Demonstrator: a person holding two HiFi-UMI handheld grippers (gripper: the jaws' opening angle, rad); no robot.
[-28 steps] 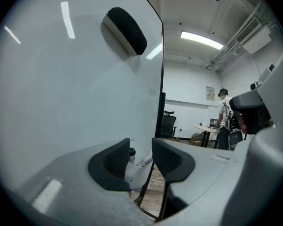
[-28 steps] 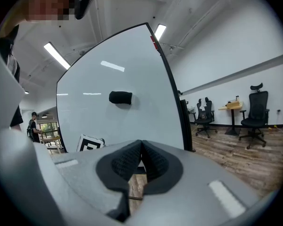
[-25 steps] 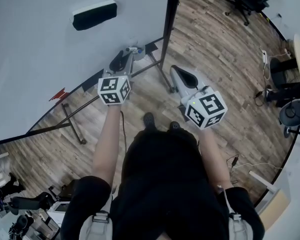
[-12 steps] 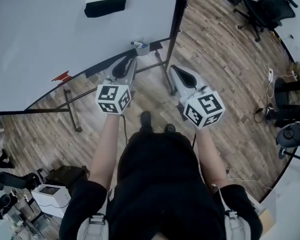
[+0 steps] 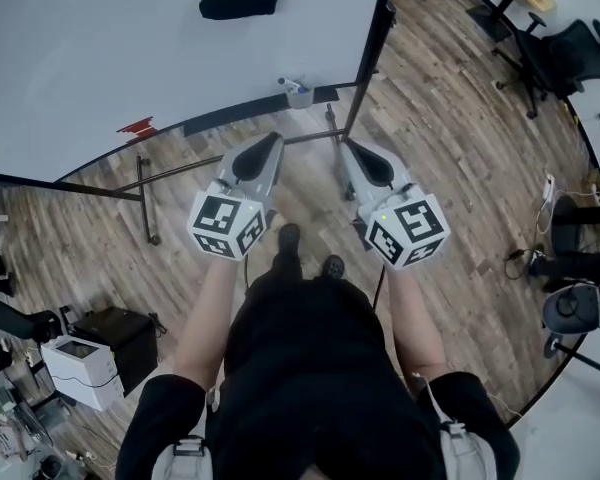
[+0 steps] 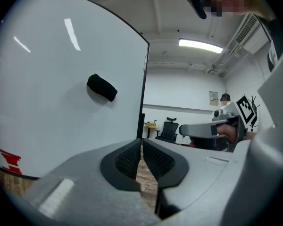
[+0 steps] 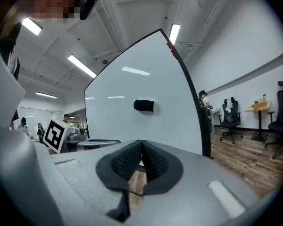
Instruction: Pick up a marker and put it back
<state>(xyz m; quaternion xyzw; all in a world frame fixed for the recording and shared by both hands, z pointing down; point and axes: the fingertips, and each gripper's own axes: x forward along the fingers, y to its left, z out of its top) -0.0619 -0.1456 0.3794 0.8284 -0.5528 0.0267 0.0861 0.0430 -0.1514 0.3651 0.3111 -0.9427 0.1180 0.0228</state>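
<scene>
left tongs [image 5: 271, 140] and right tongs [image 5: 345, 145] both pressed together, empty.
my left pair has just been closing on nothing; i see the marker [image 5: 285, 84] at the whiteboard's [image 5: 100, 68] lower edge, apart from both.

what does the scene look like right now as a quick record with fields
left tool: jaws have just been closing, now together, nothing between them
right tool: jaws together, empty
eraser: black, stuck on the whiteboard
marker: small item at the whiteboard's ledge, likely it; neither tool touches it
</scene>
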